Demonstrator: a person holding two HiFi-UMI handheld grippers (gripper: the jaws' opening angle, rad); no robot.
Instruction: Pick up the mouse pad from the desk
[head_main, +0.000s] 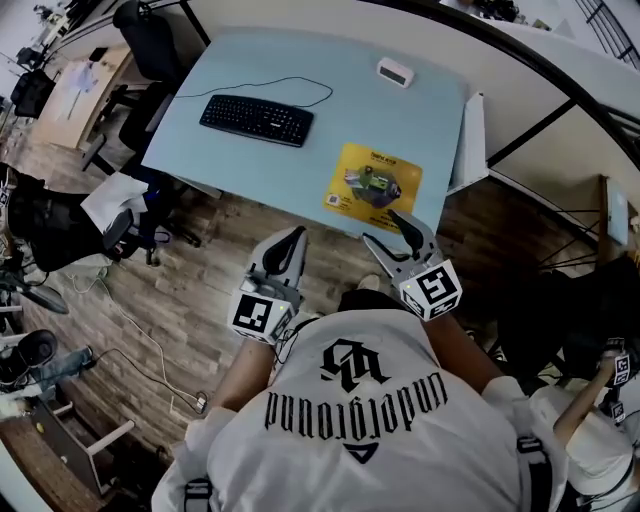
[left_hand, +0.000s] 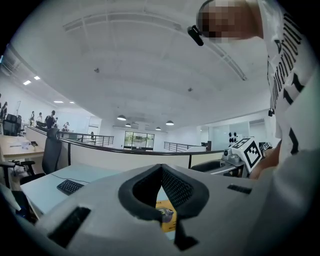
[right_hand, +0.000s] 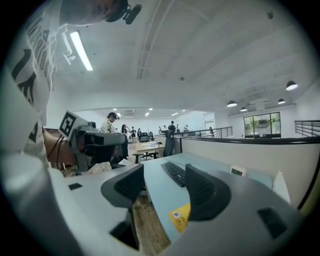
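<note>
1. Mouse pad (head_main: 373, 185): yellow with a printed picture, it lies flat on the light blue table (head_main: 360, 110), close to the near edge and towards the right-hand end. Nothing is touching it.
2. Your left gripper (head_main: 290, 240) is clenched. In the left gripper view its two dark pads meet at the tips and grasp nothing; only a slice of the mouse pad shows through the gap below the tips, farther off.
3. Your right gripper (head_main: 382, 226) is released. Its jaws stand clearly apart with nothing between them, and in the right gripper view the table edge and the wooden floor (head_main: 200, 280) show through the gap.
4. From the head view, both grippers sit in front of your chest, on the near side of the table. The right one has its tips just short of the mouse pad's near edge, and the left one is over the floor, farther to the left.
5. A black keyboard (head_main: 256, 119) with a thin cable lies towards the left of the table, well apart from the mouse pad.
6. A small white device (head_main: 395, 71) sits near the far edge.
</note>
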